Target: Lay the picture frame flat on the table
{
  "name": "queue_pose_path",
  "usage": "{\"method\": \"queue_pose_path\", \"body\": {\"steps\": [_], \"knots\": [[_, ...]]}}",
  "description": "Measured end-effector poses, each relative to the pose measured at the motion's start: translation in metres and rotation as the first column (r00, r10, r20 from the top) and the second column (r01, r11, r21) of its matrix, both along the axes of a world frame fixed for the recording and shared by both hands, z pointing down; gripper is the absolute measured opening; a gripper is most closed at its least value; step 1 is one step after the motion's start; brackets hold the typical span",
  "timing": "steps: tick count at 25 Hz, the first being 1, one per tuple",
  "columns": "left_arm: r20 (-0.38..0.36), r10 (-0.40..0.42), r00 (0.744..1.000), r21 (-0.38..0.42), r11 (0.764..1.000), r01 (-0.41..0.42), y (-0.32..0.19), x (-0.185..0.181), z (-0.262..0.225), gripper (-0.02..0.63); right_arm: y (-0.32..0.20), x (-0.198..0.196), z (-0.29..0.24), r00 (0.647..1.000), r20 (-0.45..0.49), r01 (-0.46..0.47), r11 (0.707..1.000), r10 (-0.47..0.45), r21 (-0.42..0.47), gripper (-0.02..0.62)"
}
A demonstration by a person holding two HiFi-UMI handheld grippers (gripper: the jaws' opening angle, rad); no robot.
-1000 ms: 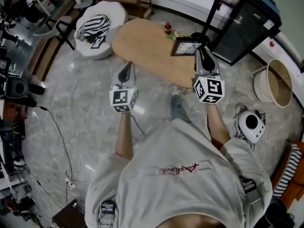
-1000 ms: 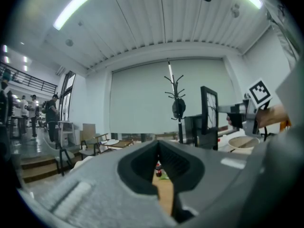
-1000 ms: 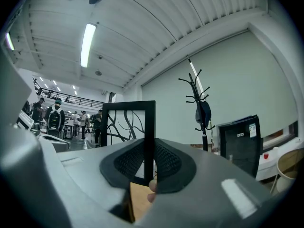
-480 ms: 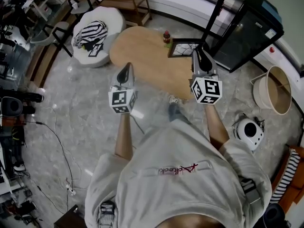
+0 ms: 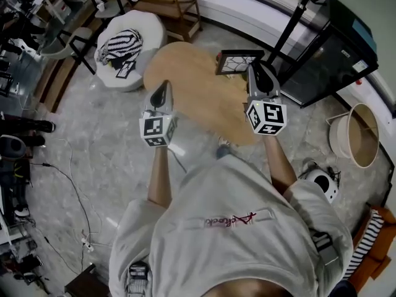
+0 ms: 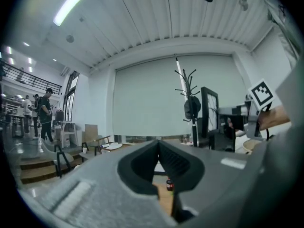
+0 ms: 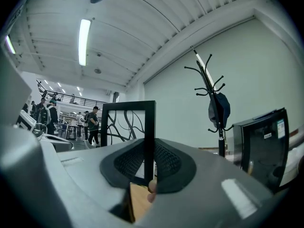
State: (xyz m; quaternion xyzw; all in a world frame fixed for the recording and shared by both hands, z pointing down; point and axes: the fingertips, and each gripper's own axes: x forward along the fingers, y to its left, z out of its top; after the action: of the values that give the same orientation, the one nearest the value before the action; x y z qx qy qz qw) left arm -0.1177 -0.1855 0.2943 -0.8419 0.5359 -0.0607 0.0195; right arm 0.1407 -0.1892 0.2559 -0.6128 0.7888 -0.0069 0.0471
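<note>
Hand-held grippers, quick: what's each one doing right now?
Left hand-held gripper: closed, holding nothing.
Right hand-held gripper: closed on the picture frame, gripping its edge.

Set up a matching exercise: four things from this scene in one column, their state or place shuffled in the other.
Things:
1. picture frame
2. left hand-held gripper
3. striped cloth
4. table

States or places:
A. shut, nothing in it
B. on the white pouf
C. light wood, oval top
D. gripped by its edge in the right hand-held gripper

Pairs: 1-D, 2-A, 3-B, 4-C
</note>
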Motion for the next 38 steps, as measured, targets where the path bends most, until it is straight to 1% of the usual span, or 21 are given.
{"method": "queue_pose_path", "body": {"steps": [6, 13, 17, 28, 33, 38], "knots": [[0.014, -0.054, 0.998, 0.009, 0.998, 0.054, -0.045, 0.000, -0.007, 0.002, -0.056, -0.001, -0.002, 0.998, 0.011, 0.054, 0.999, -0.054, 0.005, 0.066], [0.026, -0.107, 0.994, -0.020, 0.994, 0.107, -0.086, 0.005, -0.006, 0.002, -0.111, 0.002, -0.003, 0.994, 0.010, 0.112, 0.994, -0.113, 0.009, 0.066], [0.025, -0.129, 0.991, 0.003, 0.992, 0.129, -0.102, 0.002, 0.000, 0.002, -0.136, 0.000, 0.004, 0.992, 0.019, 0.129, 0.992, -0.129, 0.006, 0.067], [0.018, -0.175, 0.984, -0.057, 0.983, 0.176, -0.125, -0.004, 0.033, 0.002, -0.178, -0.014, 0.023, 0.985, 0.022, 0.172, 0.985, -0.172, -0.029, 0.067], [0.006, -0.196, 0.981, -0.120, 0.973, 0.196, -0.125, -0.012, 0.054, 0.002, -0.186, -0.025, 0.036, 0.981, 0.008, 0.193, 0.979, -0.192, -0.066, 0.067], [-0.004, -0.198, 0.980, -0.183, 0.964, 0.194, -0.128, -0.020, 0.084, 0.002, -0.195, -0.043, 0.056, 0.978, 0.004, 0.208, 0.972, -0.209, -0.105, 0.067]]}}
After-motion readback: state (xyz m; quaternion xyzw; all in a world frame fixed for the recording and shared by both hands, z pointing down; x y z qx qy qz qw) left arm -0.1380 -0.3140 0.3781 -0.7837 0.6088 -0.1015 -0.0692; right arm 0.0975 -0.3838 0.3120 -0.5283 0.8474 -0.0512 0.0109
